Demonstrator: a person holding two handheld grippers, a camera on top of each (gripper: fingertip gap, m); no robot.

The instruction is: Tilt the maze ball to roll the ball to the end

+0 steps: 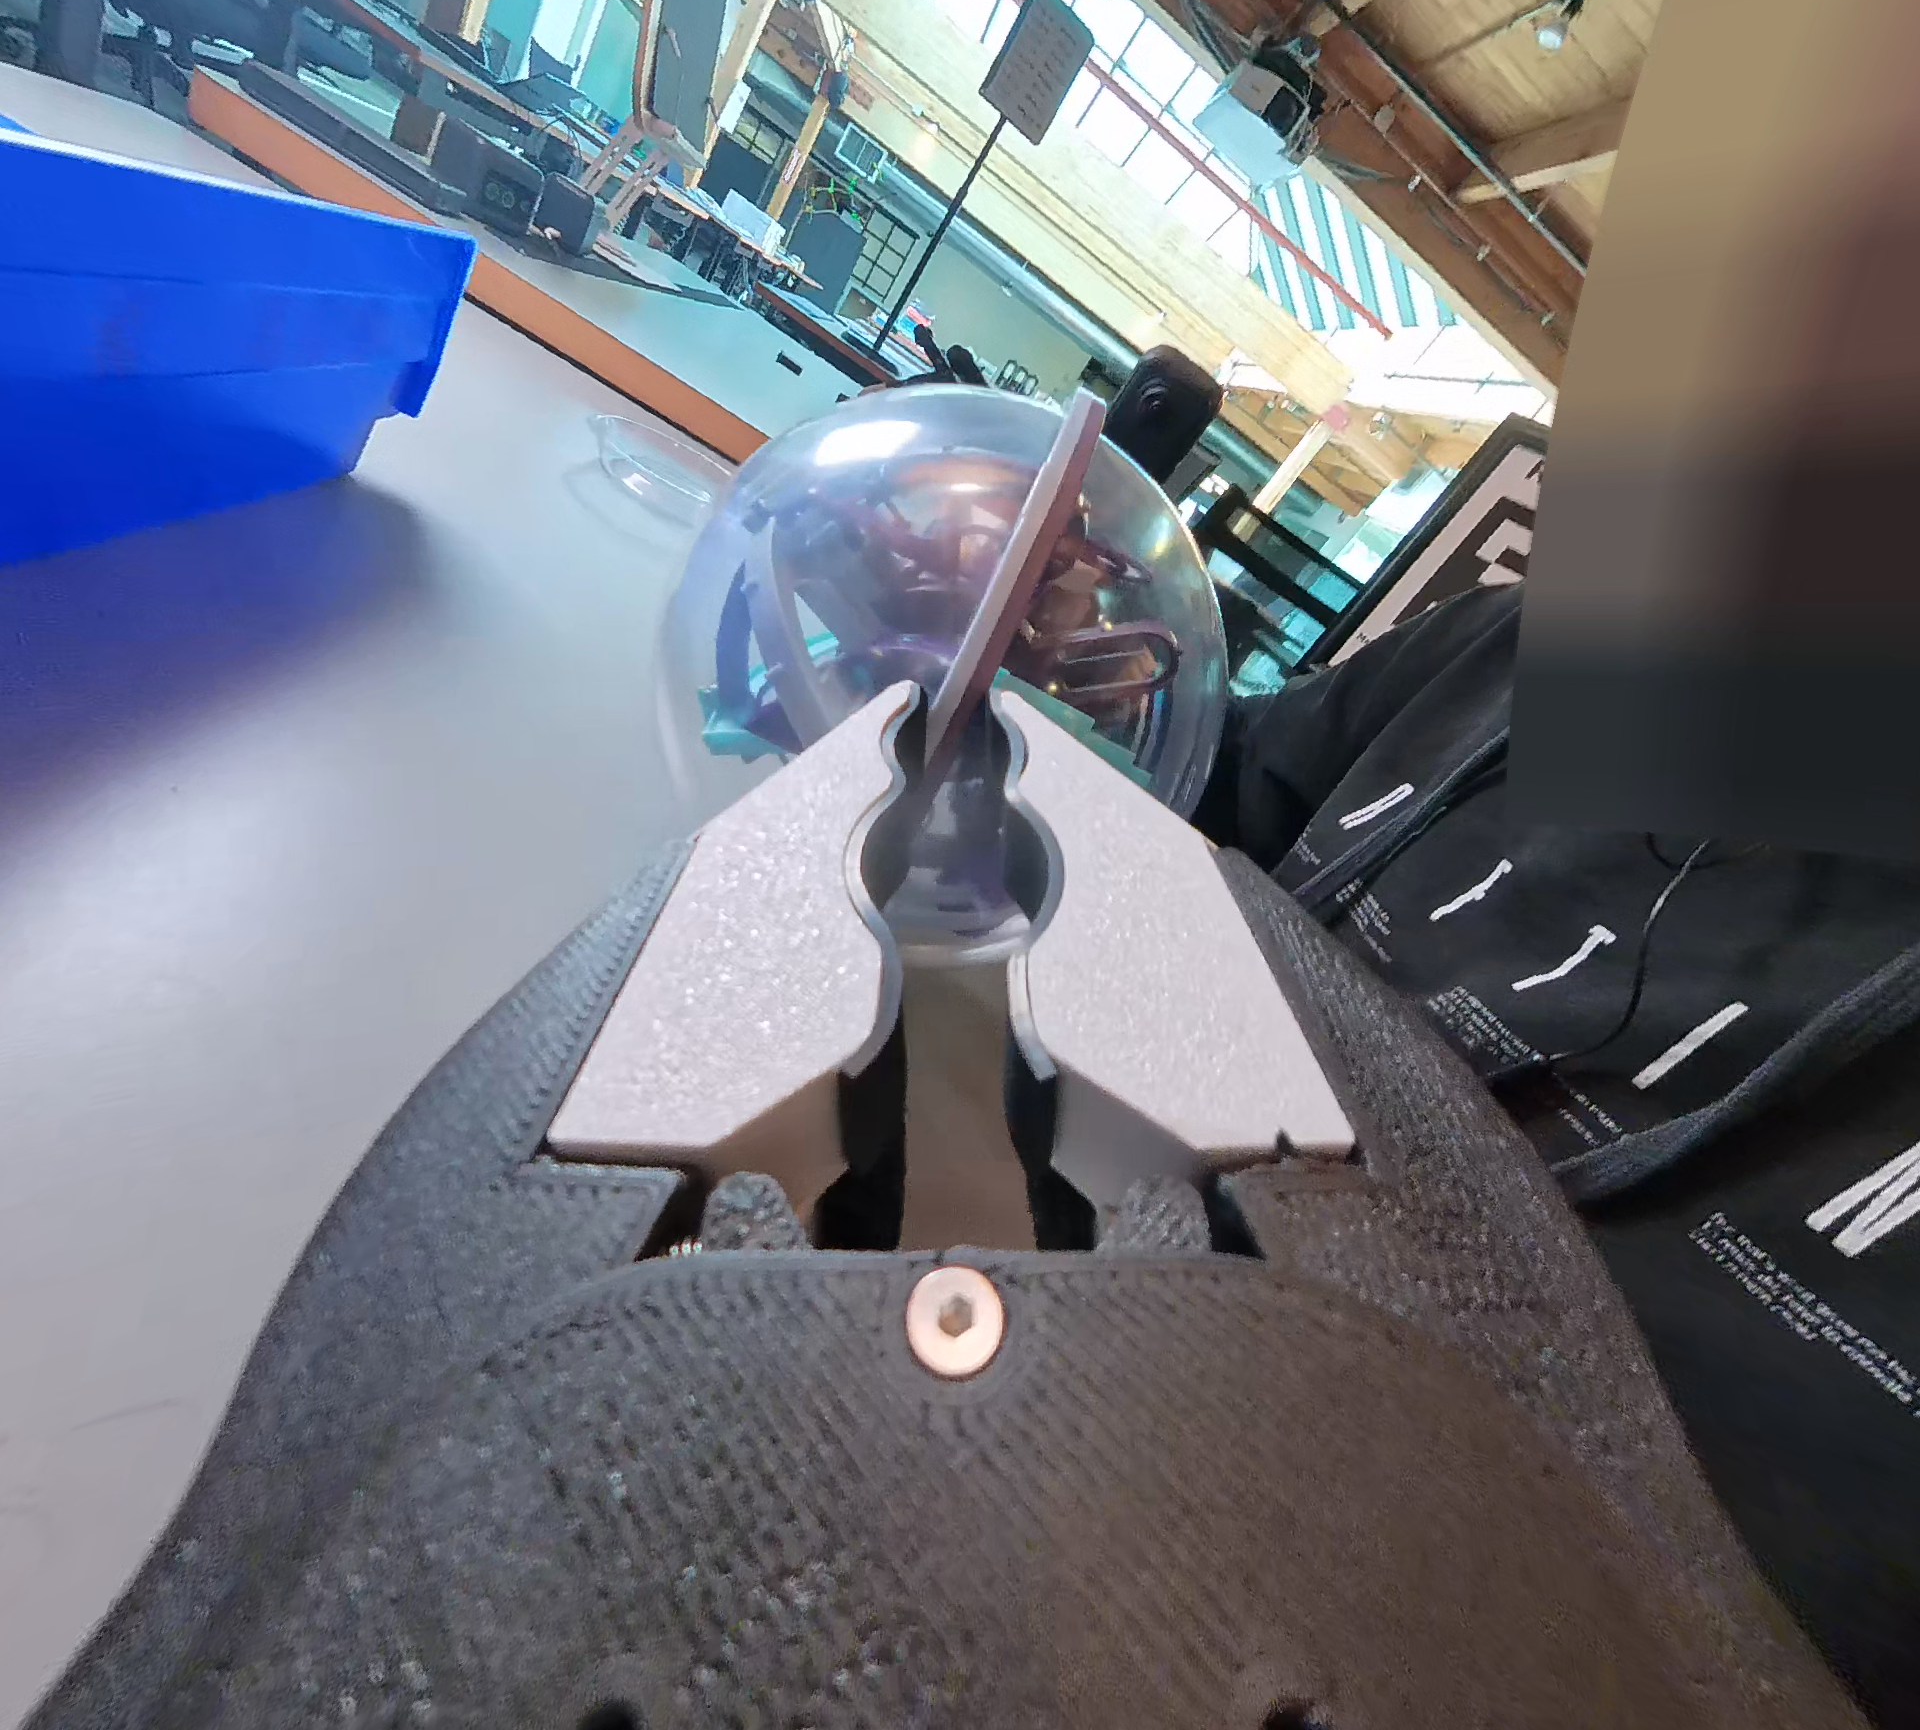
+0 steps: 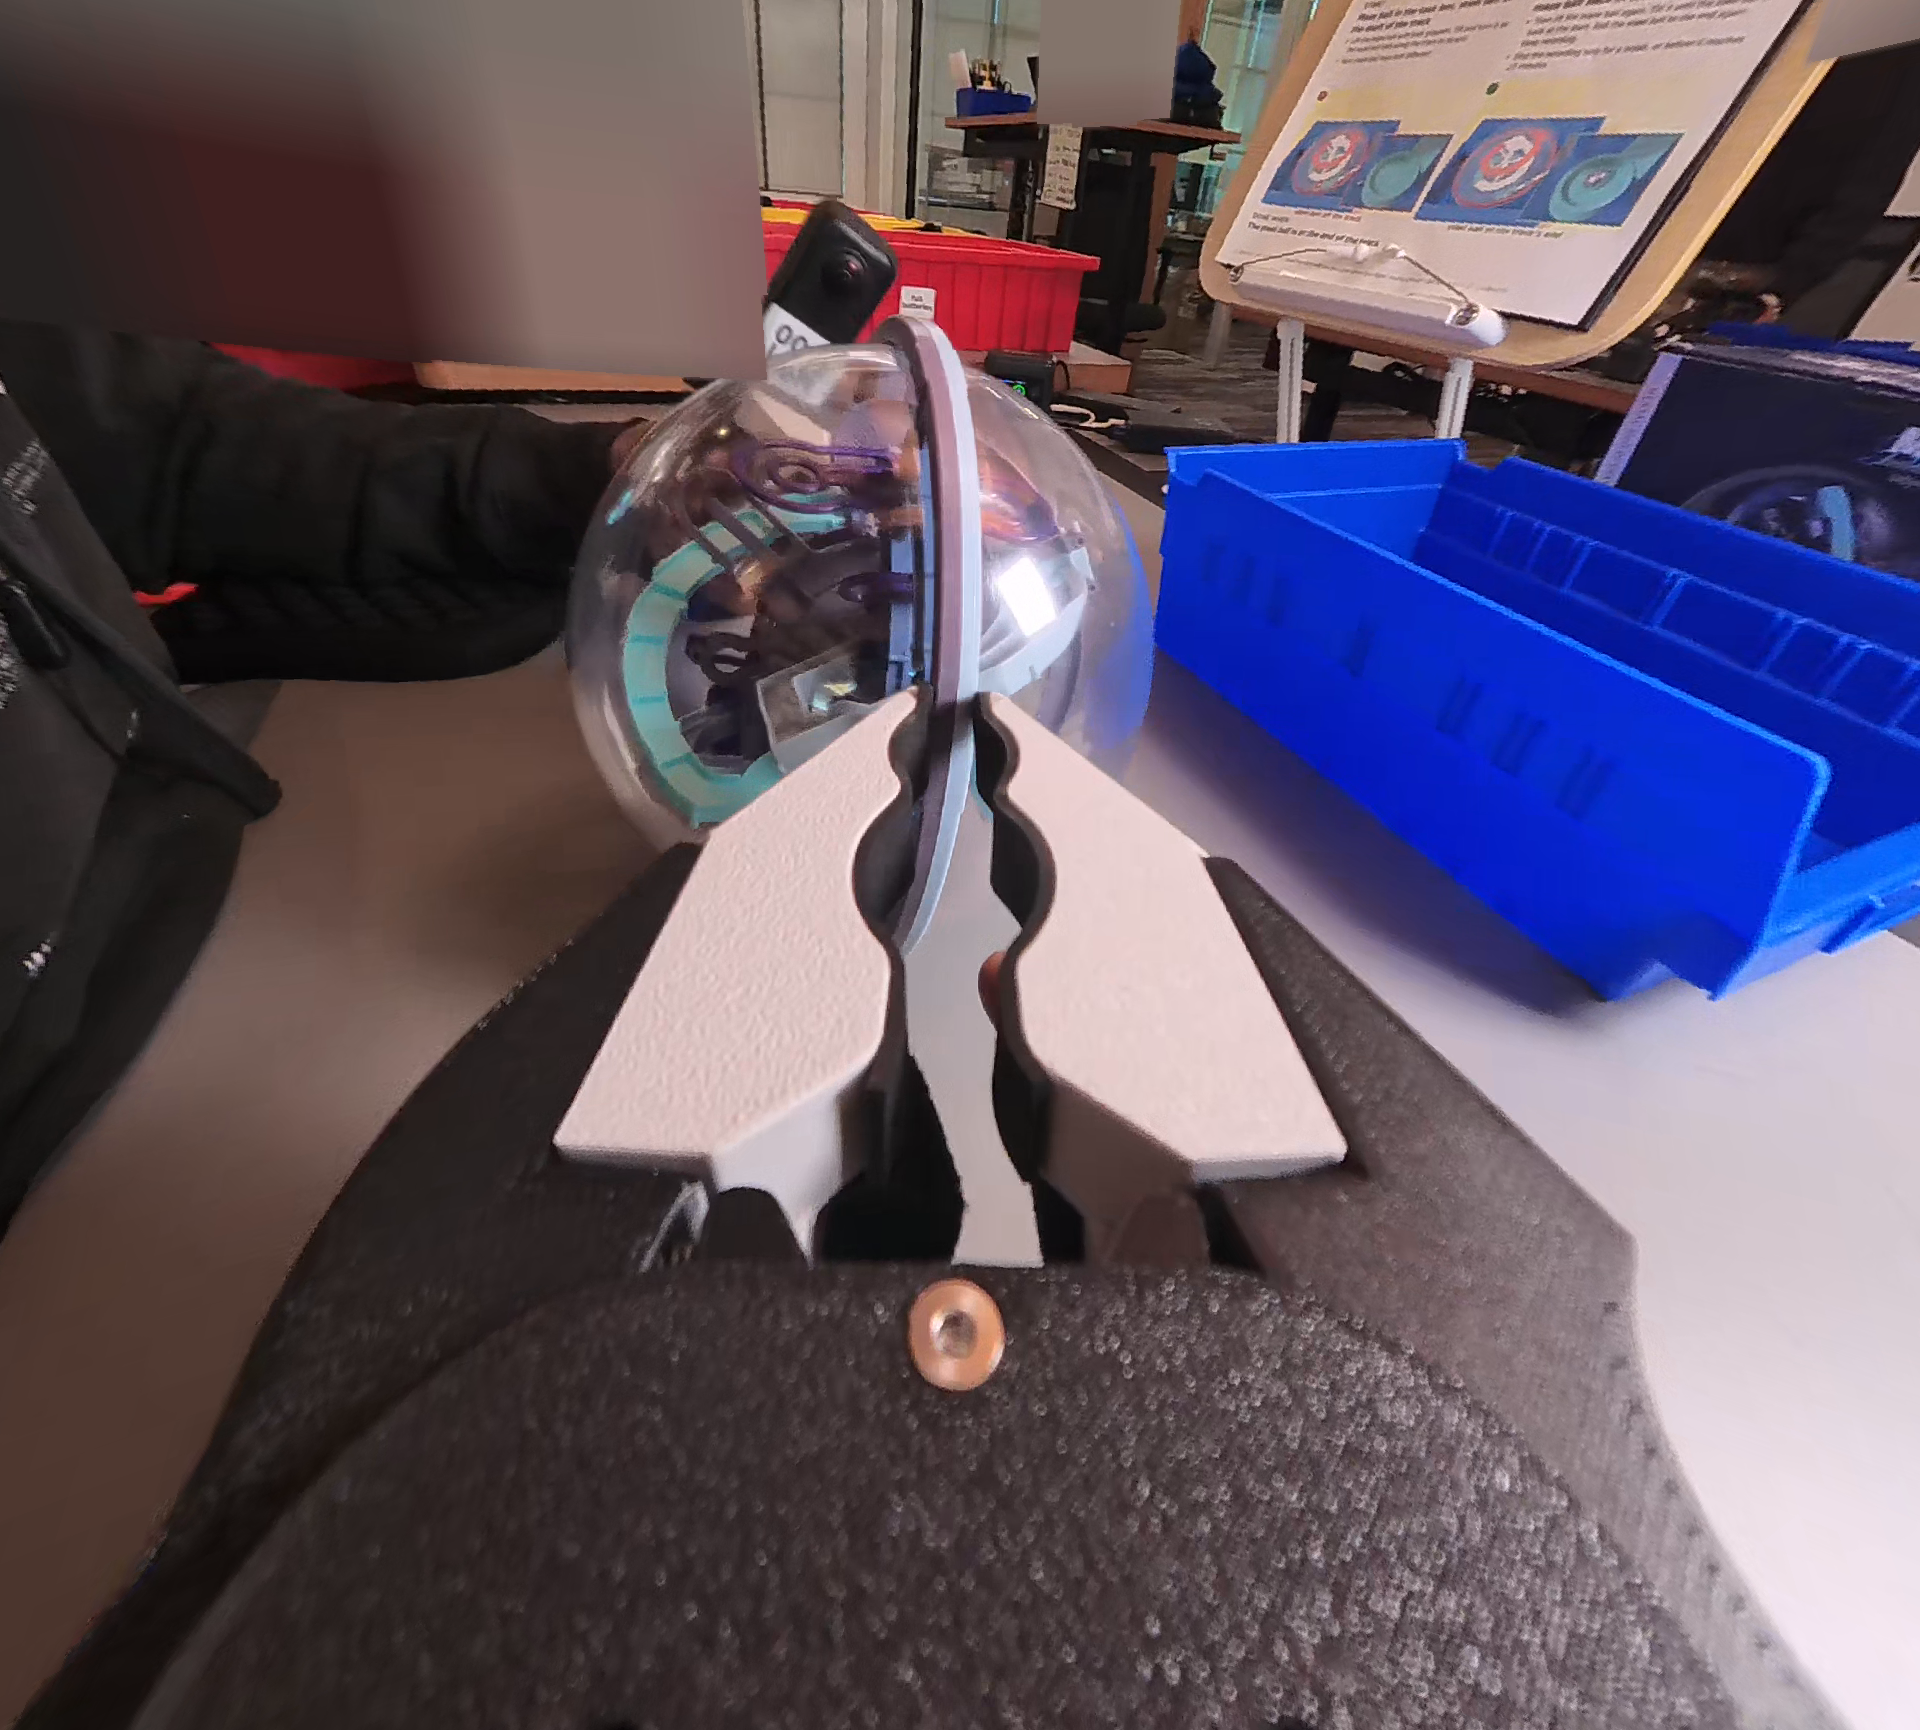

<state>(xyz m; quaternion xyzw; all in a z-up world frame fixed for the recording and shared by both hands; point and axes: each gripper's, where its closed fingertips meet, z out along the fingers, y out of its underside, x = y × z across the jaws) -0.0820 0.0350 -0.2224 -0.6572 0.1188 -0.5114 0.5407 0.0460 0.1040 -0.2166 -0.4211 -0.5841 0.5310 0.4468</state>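
Right now I have the maze ball lifted clear of the desk, pinched from two sides by its flat equator rim. My right gripper is closed narrow on the near stretch of that rim, and my left gripper is closed on the rim at the opposite side. The rim stands nearly upright, tilted a little.

My worry is the grip itself. Both jaws hold only a thin ring, so if I twist one wrist faster than the other, the rim could pivot out of the notches and the sphere would drop onto the desk beside the blue bin.

I cannot pick out the small steel ball among the teal and purple tracks, so I judge any tilt partly blind; too steep a tilt would likely throw it off its track.
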